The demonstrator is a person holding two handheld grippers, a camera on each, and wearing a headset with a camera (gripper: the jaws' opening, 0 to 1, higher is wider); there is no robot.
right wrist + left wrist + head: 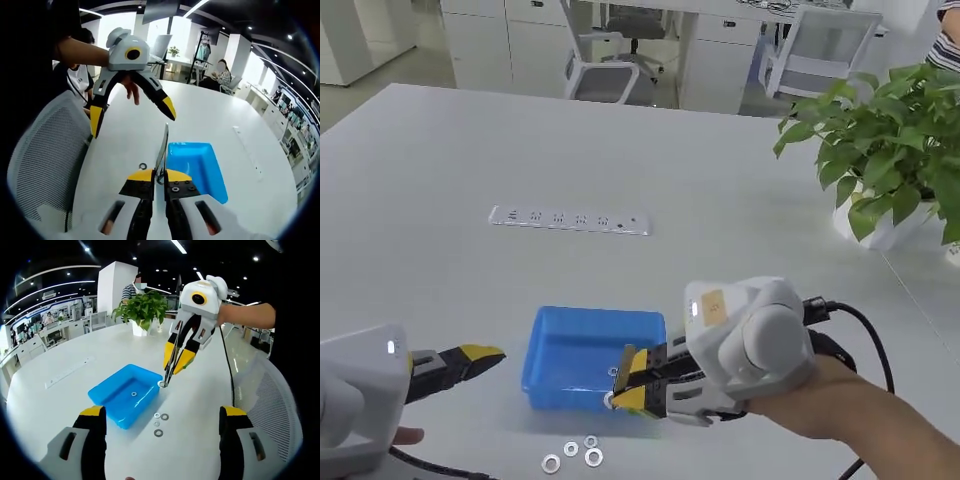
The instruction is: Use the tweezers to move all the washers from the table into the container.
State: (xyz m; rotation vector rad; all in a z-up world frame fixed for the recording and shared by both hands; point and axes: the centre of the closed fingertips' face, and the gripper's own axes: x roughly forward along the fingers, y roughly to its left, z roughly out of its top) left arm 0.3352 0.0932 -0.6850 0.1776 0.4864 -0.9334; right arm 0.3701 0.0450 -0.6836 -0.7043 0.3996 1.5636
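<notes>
A blue container (582, 352) sits near the table's front edge, with one washer (133, 394) lying inside it. Several washers (571, 449) lie on the table just in front of it. My right gripper (626, 381) is shut on the tweezers (169, 365). The tweezer tips pinch a washer (161, 384) over the container's near rim. My left gripper (470, 362) hangs open and holds nothing, left of the container. In the right gripper view the tweezers (162, 145) stick out past the shut jaws beside the container (197, 167), with the left gripper (132, 116) beyond them.
A white power strip (570, 220) lies further back on the table. A potted plant (890, 160) stands at the right edge. Office chairs and desks stand behind the table. A mesh chair (272, 405) is close by, and a black cable (865, 335) trails from the right gripper.
</notes>
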